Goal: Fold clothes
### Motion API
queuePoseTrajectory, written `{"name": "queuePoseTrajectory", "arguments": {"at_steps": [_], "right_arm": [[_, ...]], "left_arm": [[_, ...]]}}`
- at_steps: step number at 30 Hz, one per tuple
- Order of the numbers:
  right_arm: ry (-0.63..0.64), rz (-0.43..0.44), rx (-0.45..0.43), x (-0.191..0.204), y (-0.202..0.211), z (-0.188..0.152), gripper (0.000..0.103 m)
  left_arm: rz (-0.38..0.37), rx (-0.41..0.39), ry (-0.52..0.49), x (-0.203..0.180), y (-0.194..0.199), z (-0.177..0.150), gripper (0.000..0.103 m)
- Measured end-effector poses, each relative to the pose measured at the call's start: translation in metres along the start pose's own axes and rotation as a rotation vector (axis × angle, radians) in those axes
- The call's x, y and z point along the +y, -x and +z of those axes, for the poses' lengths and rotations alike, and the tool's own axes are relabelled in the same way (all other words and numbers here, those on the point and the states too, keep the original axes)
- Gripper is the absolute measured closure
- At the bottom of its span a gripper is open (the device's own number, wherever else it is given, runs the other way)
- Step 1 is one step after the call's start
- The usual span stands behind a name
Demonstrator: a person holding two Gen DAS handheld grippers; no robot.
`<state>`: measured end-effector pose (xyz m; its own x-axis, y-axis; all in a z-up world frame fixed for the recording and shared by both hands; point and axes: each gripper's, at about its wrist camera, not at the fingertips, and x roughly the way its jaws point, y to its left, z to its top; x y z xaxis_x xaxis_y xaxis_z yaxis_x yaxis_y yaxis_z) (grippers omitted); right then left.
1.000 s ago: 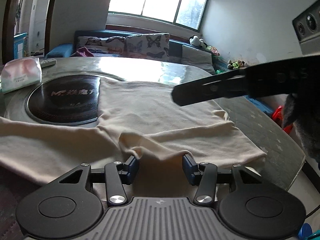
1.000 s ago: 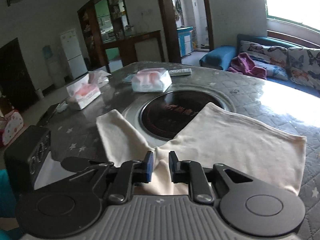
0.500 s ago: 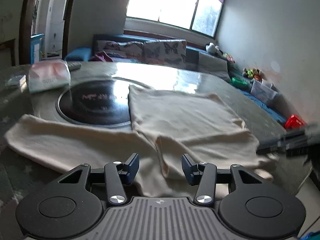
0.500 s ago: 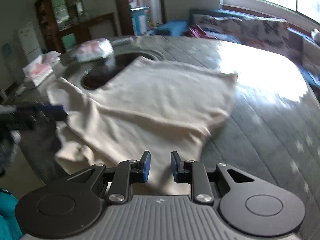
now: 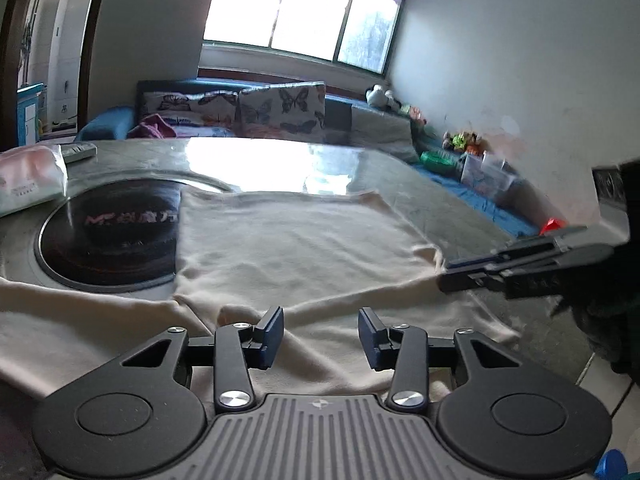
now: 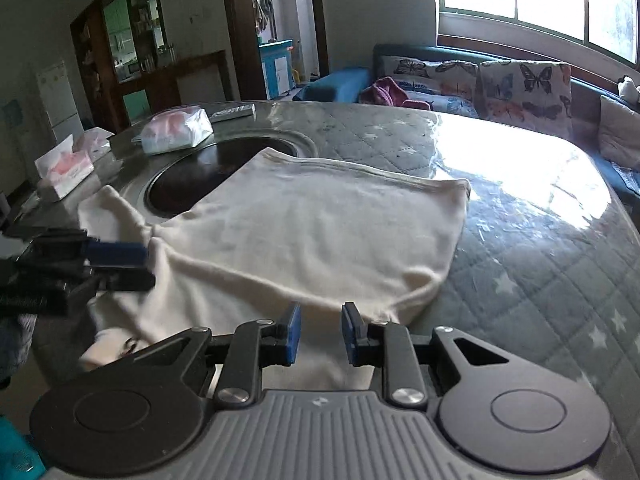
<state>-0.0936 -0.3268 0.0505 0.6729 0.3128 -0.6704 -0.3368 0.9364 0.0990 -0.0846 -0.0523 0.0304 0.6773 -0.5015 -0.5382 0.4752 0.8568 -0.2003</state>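
Round grey quilted-cover table (image 6: 520,280) with inset black glass cooktop (image 5: 108,240); two pink-and-white tissue packs (image 6: 176,130) (image 6: 64,166); butterfly-print sofa cushions (image 6: 524,80) behind.

garment (image 5: 288,240): cream | table cover (image 6: 540,280): grey, white stars | cushions (image 6: 524,80): butterfly print

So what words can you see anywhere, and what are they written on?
"MP" followed by characters too blurred to read: printed across the round black cooktop set in the table.
Small print on the tissue pack: too blurred to read.
Tissue box: no print I can read.
Cream shirt: no writing shows.
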Motion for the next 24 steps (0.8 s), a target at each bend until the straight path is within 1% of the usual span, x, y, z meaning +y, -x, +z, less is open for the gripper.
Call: {"name": "queuePoseTrajectory", "arguments": {"at_steps": [1,2,3,4,6,7,11,13,16,19,21,24], "right_arm": [[0.003,-0.007,0.004,0.0,-0.004,-0.001,0.081],[0.006,-0.013,0.009,-0.001,-0.008,-0.002,0.081],[0.01,-0.02,0.013,-0.001,-0.011,-0.003,0.082],[0.013,-0.026,0.018,-0.001,-0.015,-0.004,0.082],[0.018,-0.039,0.021,-0.001,-0.017,-0.006,0.082],[0.02,-0.045,0.021,-0.001,-0.016,-0.006,0.082],[0.037,-0.052,0.022,0.001,-0.017,-0.006,0.082],[0.04,-0.056,0.02,0.002,-0.017,-0.005,0.081],[0.052,-0.06,0.019,0.006,-0.018,-0.005,0.08],[0.058,-0.064,0.019,0.007,-0.019,-0.006,0.08],[0.055,-0.065,0.02,0.006,-0.018,-0.006,0.08],[0.062,-0.069,0.023,0.007,-0.018,-0.005,0.08]], "left_arm": [[0.009,0.015,-0.001,0.0,-0.003,-0.002,0.065],[0.022,0.031,-0.002,0.0,-0.005,-0.003,0.066],[0.033,0.044,-0.003,0.002,-0.005,-0.005,0.069],[0.045,0.049,-0.003,0.004,-0.003,-0.007,0.075],[0.064,0.059,-0.002,0.009,0.003,-0.011,0.077],[0.068,0.06,0.003,0.012,0.006,-0.011,0.08],[0.093,0.045,0.005,0.013,0.015,-0.007,0.081],[0.063,0.023,0.005,0.009,0.014,-0.002,0.081],[0.038,0.004,-0.001,0.002,0.005,0.004,0.08],[0.054,0.016,0.026,0.006,-0.012,0.005,0.08],[0.075,0.038,0.038,0.01,-0.02,0.003,0.081],[0.084,0.046,0.027,0.015,-0.012,-0.001,0.081]]}}
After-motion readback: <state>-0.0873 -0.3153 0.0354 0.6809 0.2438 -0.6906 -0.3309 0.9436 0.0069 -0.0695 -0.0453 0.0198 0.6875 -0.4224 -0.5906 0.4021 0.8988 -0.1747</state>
